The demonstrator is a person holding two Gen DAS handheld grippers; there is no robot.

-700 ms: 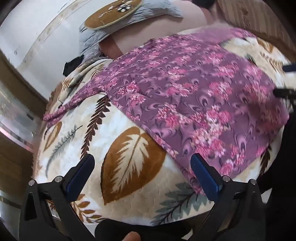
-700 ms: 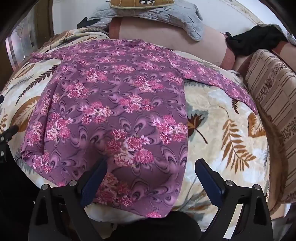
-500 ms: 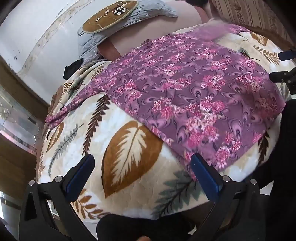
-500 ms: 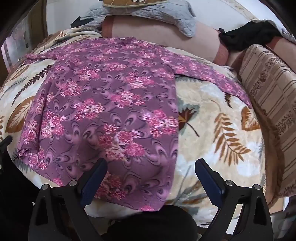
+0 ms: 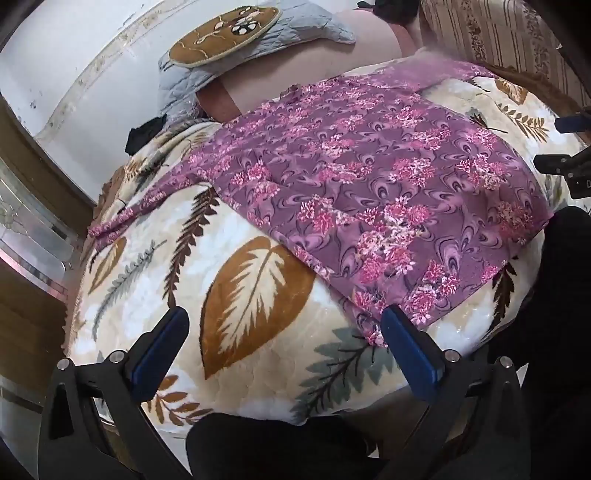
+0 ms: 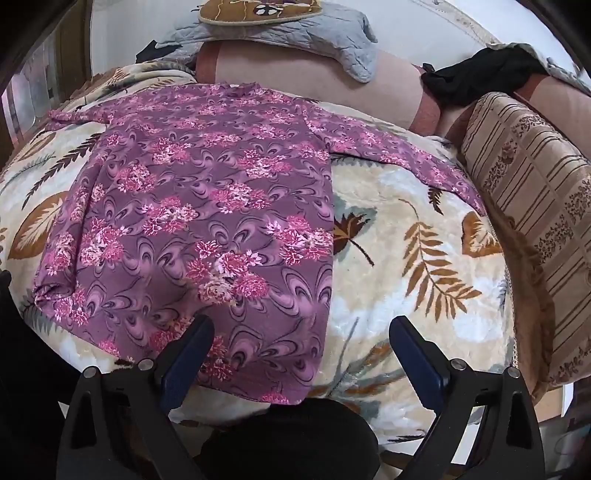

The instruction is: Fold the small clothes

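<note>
A purple long-sleeved top with pink flowers (image 5: pixel 369 192) lies spread flat, sleeves out to both sides, on a cream blanket with leaf prints (image 5: pixel 243 291). It also shows in the right wrist view (image 6: pixel 207 221). My left gripper (image 5: pixel 284 328) is open and empty, above the blanket at the top's near left hem corner. My right gripper (image 6: pixel 301 336) is open and empty, above the near right part of the hem. The right gripper's tips also show at the right edge of the left wrist view (image 5: pixel 565 144).
A pink bolster (image 6: pixel 314 74) with a grey quilted cover (image 6: pixel 295 33) and a brown round cushion (image 5: pixel 221 37) lies at the far end. A striped cushion (image 6: pixel 535 206) stands at the right. Black cloth (image 6: pixel 476 74) lies on the bolster. A wooden frame (image 5: pixel 22 177) stands at the left.
Both grippers have pulled back and up from the top, so more of the top and blanket shows. Both stay open and the top has not moved.
</note>
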